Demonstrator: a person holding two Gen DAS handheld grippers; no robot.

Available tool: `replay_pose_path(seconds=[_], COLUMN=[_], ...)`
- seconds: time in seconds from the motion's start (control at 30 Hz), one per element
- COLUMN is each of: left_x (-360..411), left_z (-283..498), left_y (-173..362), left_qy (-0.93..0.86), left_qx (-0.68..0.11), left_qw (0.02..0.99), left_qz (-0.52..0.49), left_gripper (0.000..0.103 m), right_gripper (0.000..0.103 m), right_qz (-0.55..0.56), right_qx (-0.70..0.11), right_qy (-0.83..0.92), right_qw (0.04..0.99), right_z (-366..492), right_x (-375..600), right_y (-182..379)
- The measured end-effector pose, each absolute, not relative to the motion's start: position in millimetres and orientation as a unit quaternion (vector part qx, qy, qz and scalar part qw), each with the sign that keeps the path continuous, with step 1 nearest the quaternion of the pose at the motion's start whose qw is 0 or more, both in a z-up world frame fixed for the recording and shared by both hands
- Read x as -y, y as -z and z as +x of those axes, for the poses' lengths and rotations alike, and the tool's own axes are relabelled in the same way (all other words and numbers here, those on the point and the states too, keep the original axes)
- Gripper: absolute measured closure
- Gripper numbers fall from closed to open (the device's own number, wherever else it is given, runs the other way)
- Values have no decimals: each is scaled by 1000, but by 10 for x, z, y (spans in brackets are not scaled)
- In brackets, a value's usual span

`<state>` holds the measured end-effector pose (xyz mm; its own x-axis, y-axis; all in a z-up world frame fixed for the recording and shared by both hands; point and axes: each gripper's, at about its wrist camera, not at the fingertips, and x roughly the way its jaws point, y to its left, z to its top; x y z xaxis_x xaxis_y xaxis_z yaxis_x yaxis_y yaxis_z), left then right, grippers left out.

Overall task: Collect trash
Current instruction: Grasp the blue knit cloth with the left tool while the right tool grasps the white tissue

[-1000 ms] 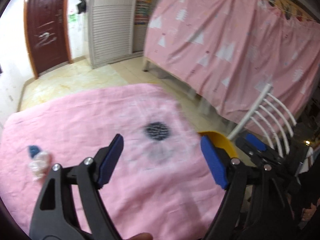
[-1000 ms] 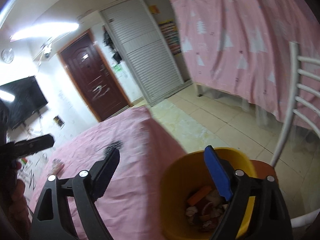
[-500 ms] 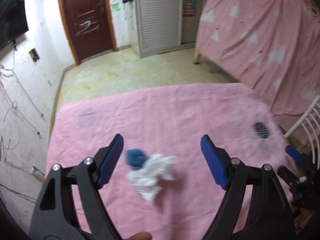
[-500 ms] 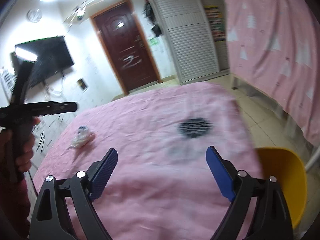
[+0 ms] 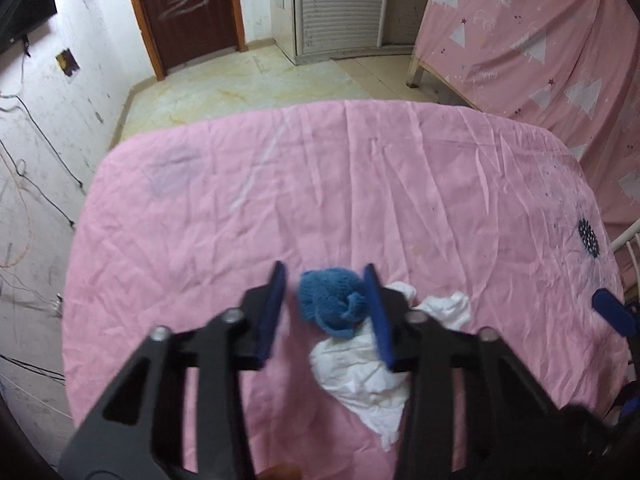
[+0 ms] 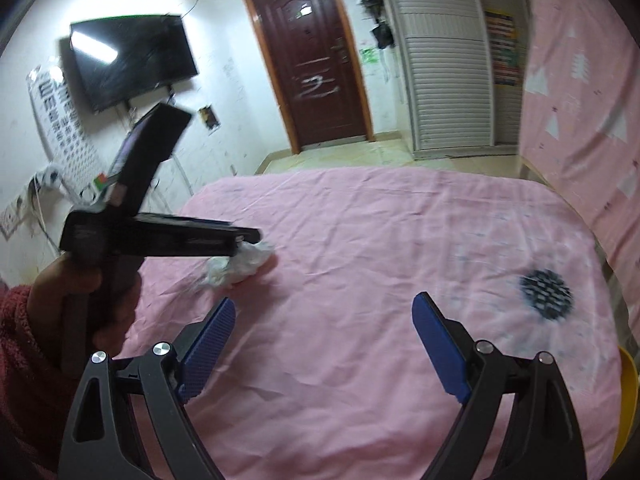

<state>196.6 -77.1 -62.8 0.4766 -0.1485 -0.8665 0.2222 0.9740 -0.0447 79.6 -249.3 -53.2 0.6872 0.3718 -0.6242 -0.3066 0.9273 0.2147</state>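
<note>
A blue knitted ball (image 5: 330, 304) lies on a crumpled white tissue (image 5: 368, 376) on the pink-clothed table (image 5: 320, 184). My left gripper (image 5: 326, 308) is down over them, its jaws partly closed around the blue ball; the right pad touches it, the left pad stands a little apart. In the right wrist view the left gripper (image 6: 248, 236) reaches over the white tissue (image 6: 240, 266); the blue ball is hidden there. My right gripper (image 6: 320, 340) is open and empty above the table's near side.
A dark round mark (image 6: 546, 290) is printed on the cloth at the right. The rim of a yellow bin (image 6: 628, 400) shows past the table's right edge. A pink patterned curtain (image 5: 560, 48) hangs at the right. A white chair rail (image 5: 628, 236) stands by the table.
My left gripper has swung left and down onto the trash, and its jaws have narrowed around the blue ball. My right gripper has moved away from the yellow bin, back over the table.
</note>
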Motion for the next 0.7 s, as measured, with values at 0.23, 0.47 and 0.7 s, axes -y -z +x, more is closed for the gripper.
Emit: replay_pose_path(seconds=[0.23,0.47,0.7], left_x=[540,238,74], left_z=[1947,1848,1841], left_y=[503,230,176], left_qy=[104,79,69], left_qx=[-484,-451,-447], left_qw=[869,888,891], left_qz=[-12,-28,-44], left_gripper=[77,77,76], right_gripper=[20,20,26], right_qz=[4,-32,-47], right_qx=[-371,-404,-434], right_qy=[-223,-248,-235], right_qw=[902,880,868], right_z=[973,1285,1493], right_x=[1993,1493,1272], right_y=[540,661,821])
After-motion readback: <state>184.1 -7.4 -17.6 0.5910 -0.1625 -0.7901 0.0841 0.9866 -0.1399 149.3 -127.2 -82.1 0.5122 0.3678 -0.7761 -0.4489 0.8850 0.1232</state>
